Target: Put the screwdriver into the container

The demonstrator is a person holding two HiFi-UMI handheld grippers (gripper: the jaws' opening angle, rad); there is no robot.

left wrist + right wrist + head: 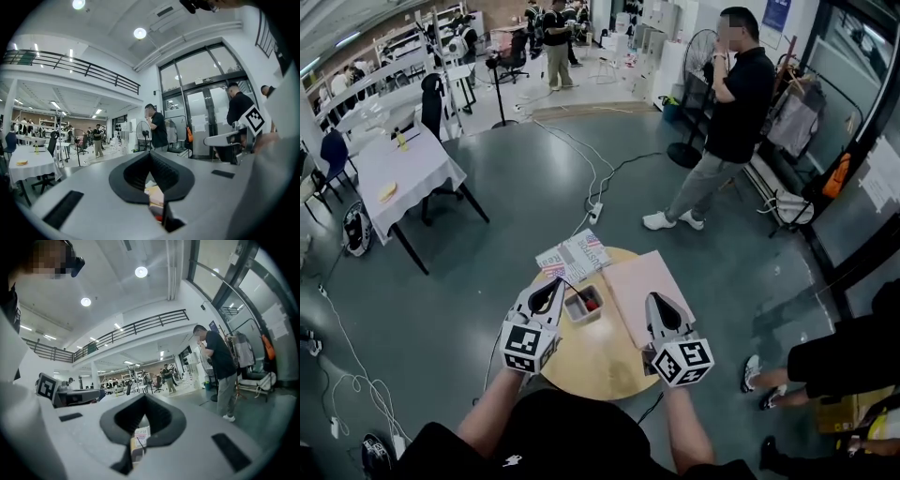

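Looking down on the tabletop (600,361): finding the container (577,316) near its middle, holding the screwdriver (592,302) inside; spotting a newspaper (574,255) just behind, a sheet (637,277) just right; flanking with left tool (553,286) beside container, right tool (656,302) over sheet.

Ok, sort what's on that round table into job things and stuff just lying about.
Job: screwdriver, its red handle in the container; left gripper; right gripper.
Lying about: magazine; pink sheet. Both lie flat on the table.
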